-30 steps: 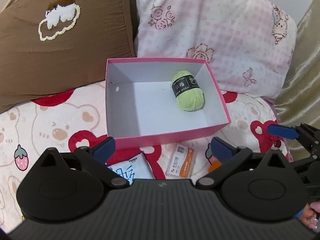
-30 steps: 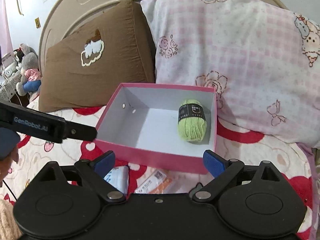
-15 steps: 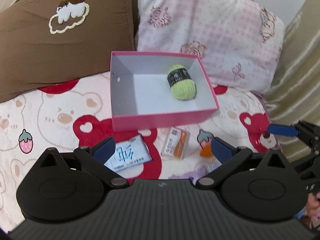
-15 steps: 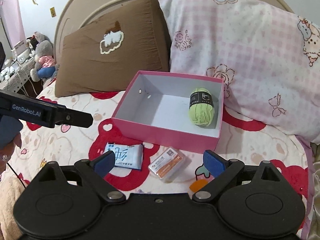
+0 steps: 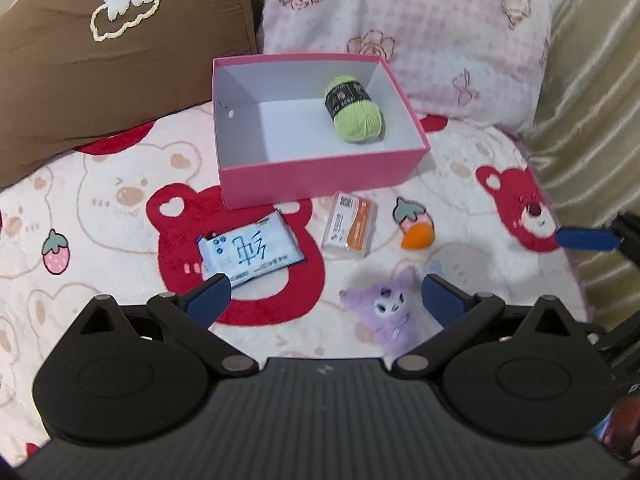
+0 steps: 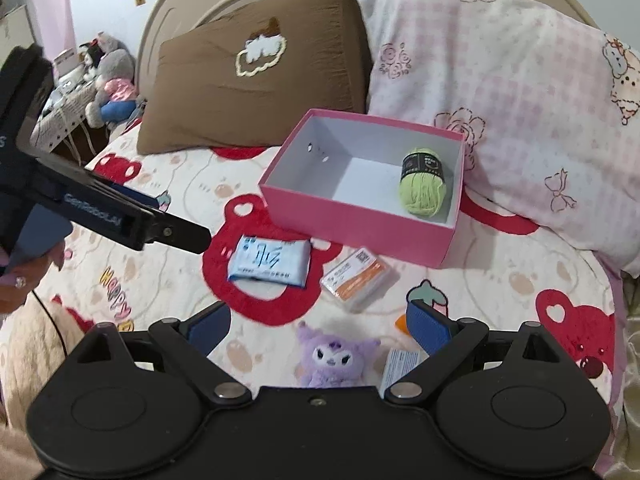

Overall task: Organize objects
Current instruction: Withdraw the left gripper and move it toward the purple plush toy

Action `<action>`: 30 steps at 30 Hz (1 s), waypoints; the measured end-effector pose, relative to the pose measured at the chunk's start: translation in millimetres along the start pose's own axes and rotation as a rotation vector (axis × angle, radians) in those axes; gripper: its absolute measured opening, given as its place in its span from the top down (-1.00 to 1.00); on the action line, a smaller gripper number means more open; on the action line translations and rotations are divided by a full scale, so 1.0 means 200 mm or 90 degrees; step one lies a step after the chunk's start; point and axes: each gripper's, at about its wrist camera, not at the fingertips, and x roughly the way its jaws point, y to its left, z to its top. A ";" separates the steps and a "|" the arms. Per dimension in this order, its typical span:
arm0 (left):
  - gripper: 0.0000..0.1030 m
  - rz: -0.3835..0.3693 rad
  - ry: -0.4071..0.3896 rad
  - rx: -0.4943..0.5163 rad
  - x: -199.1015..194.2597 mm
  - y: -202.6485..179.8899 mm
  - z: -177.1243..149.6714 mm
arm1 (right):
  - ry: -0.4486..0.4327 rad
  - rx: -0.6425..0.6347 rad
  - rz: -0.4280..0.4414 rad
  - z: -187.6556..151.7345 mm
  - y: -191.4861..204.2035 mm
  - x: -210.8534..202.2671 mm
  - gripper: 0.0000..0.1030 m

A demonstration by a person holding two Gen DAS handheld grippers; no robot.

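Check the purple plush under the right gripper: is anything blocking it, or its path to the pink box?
Nothing covers the purple plush; the right gripper is open above it. The orange packet lies on the bedspread between it and the pink box, avoidable by lifting.

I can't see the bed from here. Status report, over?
Both tongs, left and right, open, empty. Green yarn ball inside pink cardboard box. Purple plush toy nearest, unobstructed.
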 end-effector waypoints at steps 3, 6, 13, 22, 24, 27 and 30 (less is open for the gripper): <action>-1.00 -0.010 0.004 0.034 -0.01 -0.04 -0.04 | 0.005 -0.040 -0.011 -0.03 0.03 -0.02 -0.88; -1.00 -0.028 0.017 0.041 -0.01 -0.07 -0.07 | 0.007 -0.069 -0.020 -0.06 0.03 -0.01 -0.88; -1.00 -0.026 0.044 0.047 0.05 -0.07 -0.13 | 0.032 -0.087 -0.024 -0.16 0.01 0.06 -0.88; -1.00 -0.046 0.090 0.042 0.18 -0.04 -0.20 | 0.058 -0.062 -0.038 -0.28 0.02 0.24 -0.87; -1.00 -0.050 0.094 0.037 0.21 -0.04 -0.22 | 0.055 -0.059 -0.053 -0.31 0.01 0.28 -0.87; -1.00 -0.057 0.096 0.028 0.26 -0.03 -0.25 | 0.048 -0.046 -0.066 -0.37 -0.01 0.34 -0.87; -1.00 -0.046 0.079 0.032 0.31 -0.04 -0.29 | 0.027 -0.024 -0.063 -0.42 -0.05 0.38 -0.87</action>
